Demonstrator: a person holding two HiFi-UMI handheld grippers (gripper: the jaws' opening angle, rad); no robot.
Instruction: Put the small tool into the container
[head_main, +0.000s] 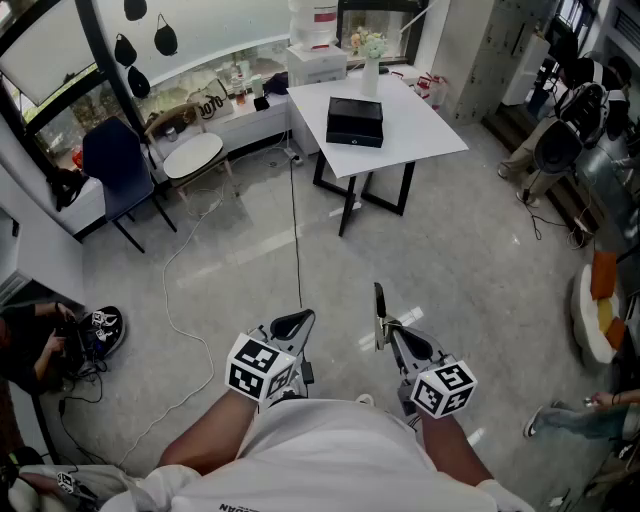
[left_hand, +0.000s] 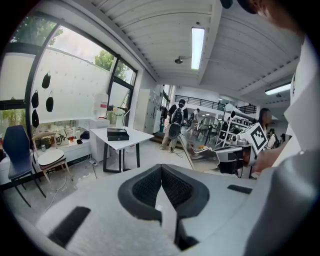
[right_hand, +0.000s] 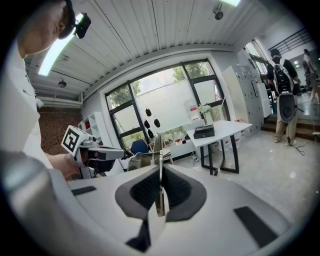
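The right gripper (right_hand: 159, 172) is clamping the small tool (right_hand: 157, 150), a thin strip of metal, between its jaws, and the strip is sticking out past the jaw tips. In the head view the right gripper (head_main: 387, 330) is pointing forward at the person's waist, with the small tool (head_main: 379, 308) jutting up and ahead of it over the floor (head_main: 450, 250). The left gripper (left_hand: 161, 172) is keeping its jaws pressed together with nothing between them. The left gripper (head_main: 293, 322) is hanging just beside the right one, the two apart and level.

The container (head_main: 355, 121), a flat black box, is lying on the white bench (head_main: 420, 125) well ahead of both grippers, far from the tool. Both gripper views are also showing the container (right_hand: 204, 131) resting on the bench (right_hand: 225, 128) in the distance. A vase (head_main: 371, 68) with pale flowers is standing at the bench's far edge, behind the container. To the left of the bench, a round stool (head_main: 193, 155) and a blue chair (head_main: 113, 160) are standing near the window wall, and a cable (head_main: 296, 230) is running across the floor toward the person.
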